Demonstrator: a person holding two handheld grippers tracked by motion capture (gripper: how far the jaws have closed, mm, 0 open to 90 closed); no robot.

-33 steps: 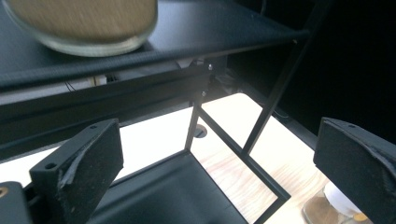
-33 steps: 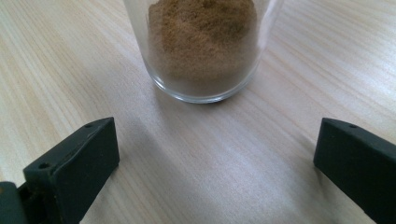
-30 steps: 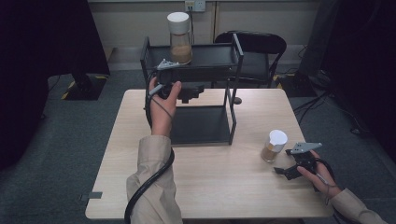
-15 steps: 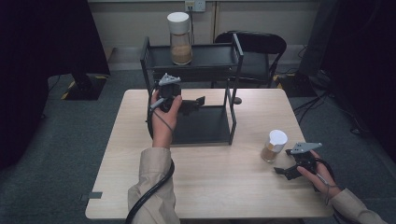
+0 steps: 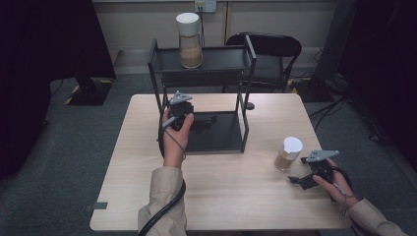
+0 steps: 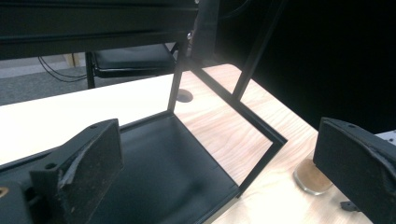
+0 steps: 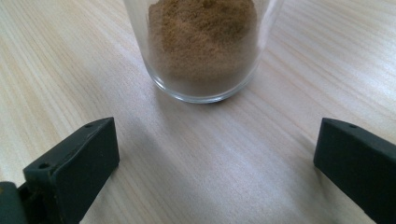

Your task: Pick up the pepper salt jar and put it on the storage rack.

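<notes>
here the jar (image 7: pixel 203 46) stands upright just ahead of the right gripper (image 7: pixel 215 163), jaws wide apart, empty; the left gripper (image 6: pixel 219 172), also spread, is well apart by the rack (image 5: pixel 246 54).

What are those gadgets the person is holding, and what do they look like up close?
They are hand-held tongs, one in each hand. The left tongs and right tongs are black, each topped with a grey three-cornered plate. A black cable trails from the left one along a beige sleeve. Each ends in two blocky black jaws with small holes near the edge.
</notes>
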